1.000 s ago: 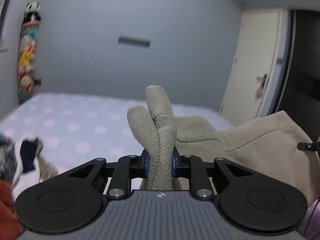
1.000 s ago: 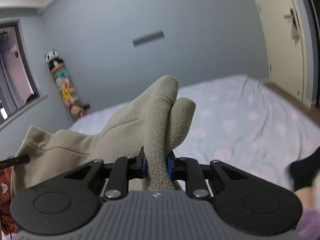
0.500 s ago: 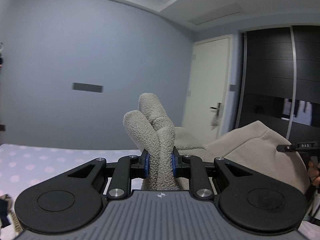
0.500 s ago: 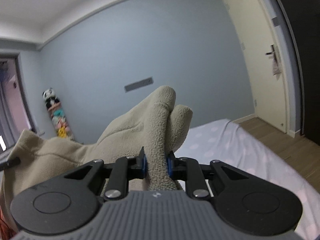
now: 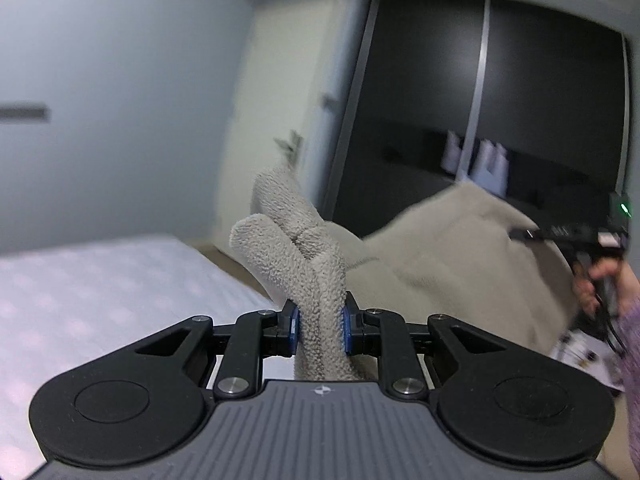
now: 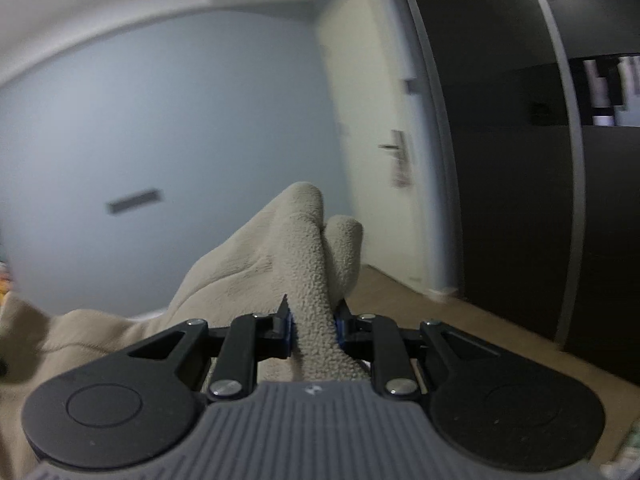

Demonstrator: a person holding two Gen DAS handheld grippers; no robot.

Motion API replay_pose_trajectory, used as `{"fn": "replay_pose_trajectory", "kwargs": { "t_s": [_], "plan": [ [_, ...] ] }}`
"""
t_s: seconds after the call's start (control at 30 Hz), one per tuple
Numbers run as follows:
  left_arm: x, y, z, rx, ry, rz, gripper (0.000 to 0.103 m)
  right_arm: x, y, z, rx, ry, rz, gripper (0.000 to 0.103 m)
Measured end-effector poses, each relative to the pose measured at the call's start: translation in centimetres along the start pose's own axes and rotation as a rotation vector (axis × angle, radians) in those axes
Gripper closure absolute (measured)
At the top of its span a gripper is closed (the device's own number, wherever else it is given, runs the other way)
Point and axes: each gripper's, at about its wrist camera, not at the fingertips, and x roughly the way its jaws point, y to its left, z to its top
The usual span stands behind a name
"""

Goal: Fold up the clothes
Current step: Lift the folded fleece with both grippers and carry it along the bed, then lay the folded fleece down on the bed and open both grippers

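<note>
Between the blue-padded fingers of the left gripper (image 5: 320, 326), at lower centre of the left wrist view, a bunched fold of the beige fleece garment (image 5: 298, 264) is clamped; the jaws are closed onto the fabric with only the cloth's thickness between them. Two rounded lobes of fleece project upward past the fingertips. From the clamp the garment spreads toward the right of the frame as a broad sheet held clear of the bed. At the right edge of that view a hand (image 5: 600, 286) in a purple knit sleeve (image 5: 634, 380) grips the handle of the right gripper, whose dark body with a green indicator light shows above the hand; its fingertips cannot be made out there.

At lower centre of the right wrist view, the right gripper (image 6: 313, 330) is likewise closed on a fold of the same garment, which rises above the fingertips and drapes away to the lower left of the frame.

Background, left wrist view: a white bed cover with pale pink dots (image 5: 100, 288) at lower left, a blue-grey wall (image 5: 120, 100) at upper left, a cream door (image 5: 292, 92) at centre, and a dark glossy wardrobe (image 5: 540, 100) at upper right. The right wrist view shows a light wooden floor (image 6: 460, 332) at centre right. Both backgrounds are motion-blurred.
</note>
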Motion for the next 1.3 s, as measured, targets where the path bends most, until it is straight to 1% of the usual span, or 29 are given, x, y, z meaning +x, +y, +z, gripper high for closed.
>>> {"fn": "replay_pose_trajectory", "kwargs": {
  "t_s": [0.1, 0.2, 0.33, 0.4, 0.5, 0.57, 0.73, 0.83, 0.9, 1.0, 1.07, 1.2, 1.3],
  "plan": [
    [5.4, -0.8, -3.1, -0.046, 0.098, -0.071, 0.086, 2.0, -3.8, -1.3, -0.002, 0.056, -0.089, 0.082],
    [9.6, -1.7, -6.6, -0.062, 0.216, -0.121, 0.086, 4.3, -7.0, -3.3, -0.009, 0.122, -0.150, 0.082],
    [14.3, -2.8, -10.7, 0.000, 0.369, -0.146, 0.086, 8.8, -10.4, -6.8, 0.011, 0.214, -0.200, 0.082],
    [16.1, -2.8, -12.5, 0.029, 0.431, -0.142, 0.086, 11.2, -11.7, -8.8, 0.023, 0.260, -0.211, 0.082],
    [17.1, -3.1, -14.5, 0.045, 0.501, -0.127, 0.086, 15.0, -12.9, -11.7, 0.036, 0.322, -0.218, 0.082],
    [17.8, -2.6, -15.8, 0.067, 0.552, -0.109, 0.086, 17.5, -13.4, -13.5, 0.049, 0.360, -0.222, 0.082],
    [19.2, -2.5, -17.3, 0.116, 0.677, -0.071, 0.086, 23.2, -13.9, -17.5, 0.076, 0.435, -0.241, 0.082],
    [19.6, -2.5, -18.1, 0.142, 0.726, -0.053, 0.086, 26.1, -13.7, -18.7, 0.076, 0.454, -0.266, 0.081],
    [19.9, -2.5, -18.2, 0.150, 0.749, -0.052, 0.086, 27.6, -13.8, -19.2, 0.073, 0.473, -0.294, 0.078],
    [20.5, -2.3, -18.4, 0.155, 0.781, -0.049, 0.086, 28.3, -14.4, -20.6, 0.086, 0.497, -0.337, 0.066],
    [20.9, -2.1, -18.6, 0.155, 0.801, -0.047, 0.086, 28.0, -15.0, -20.9, 0.110, 0.479, -0.357, 0.054],
    [21.8, -2.1, -18.9, 0.168, 0.831, -0.037, 0.086, 26.2, -16.4, -21.3, 0.160, 0.448, -0.373, 0.050],
    [22.2, -2.2, -19.2, 0.183, 0.855, -0.028, 0.085, 23.6, -17.7, -22.2, 0.197, 0.439, -0.382, 0.049]
  ]
}}
